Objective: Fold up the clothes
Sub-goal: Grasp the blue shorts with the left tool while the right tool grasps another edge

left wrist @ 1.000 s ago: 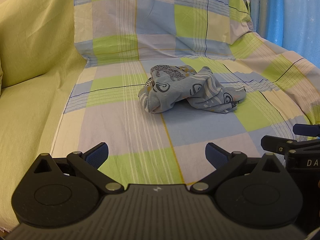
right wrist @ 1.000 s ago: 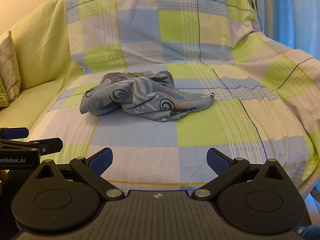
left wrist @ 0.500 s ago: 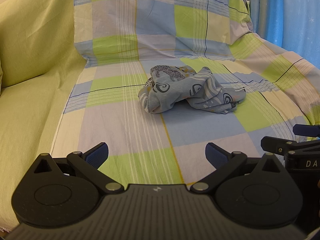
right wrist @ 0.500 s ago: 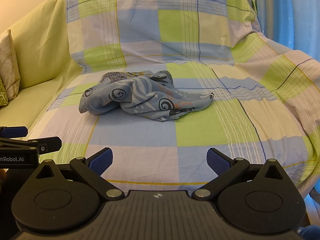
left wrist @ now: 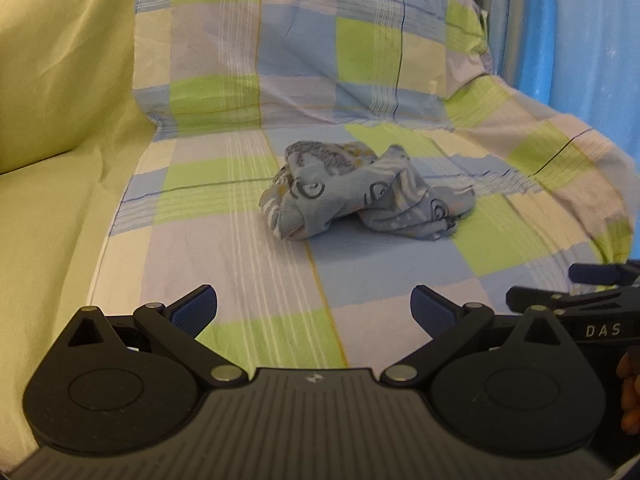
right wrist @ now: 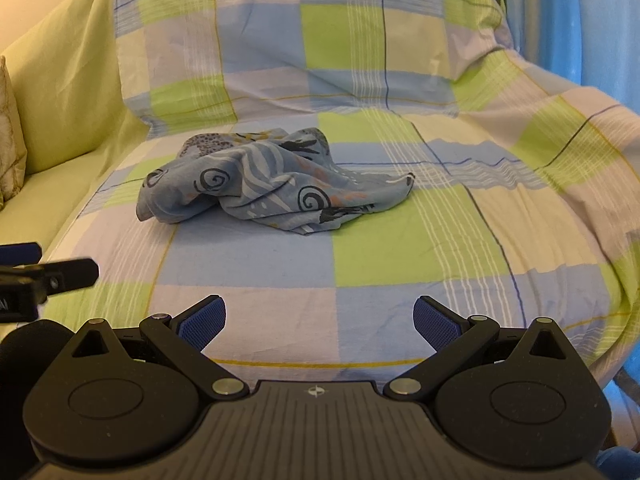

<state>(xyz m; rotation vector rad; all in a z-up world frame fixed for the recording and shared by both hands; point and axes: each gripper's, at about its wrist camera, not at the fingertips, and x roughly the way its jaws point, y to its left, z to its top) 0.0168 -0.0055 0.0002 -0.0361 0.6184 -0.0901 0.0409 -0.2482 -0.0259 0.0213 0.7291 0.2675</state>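
garment (right wrist: 264, 184) crumpled mid frame on checked sheet (right wrist: 400, 248); left tool (left wrist: 314, 310), right tool (right wrist: 320, 320) both released, empty; seek hem corner, pinch single layer.

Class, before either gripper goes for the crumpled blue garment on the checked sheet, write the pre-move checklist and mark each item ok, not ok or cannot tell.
1. Left gripper open and holding nothing: ok.
2. Right gripper open and holding nothing: ok.
3. Crumpled blue garment lies clear of both grippers, untouched: ok.
4. Garment spread flat, ready to fold: not ok, it is bunched in a heap.
5. Checked sheet between the grippers and the garment free of other things: ok.
6. Which kind of garment, and where its hem or corners lie: cannot tell; one pointed end sticks out on the right.
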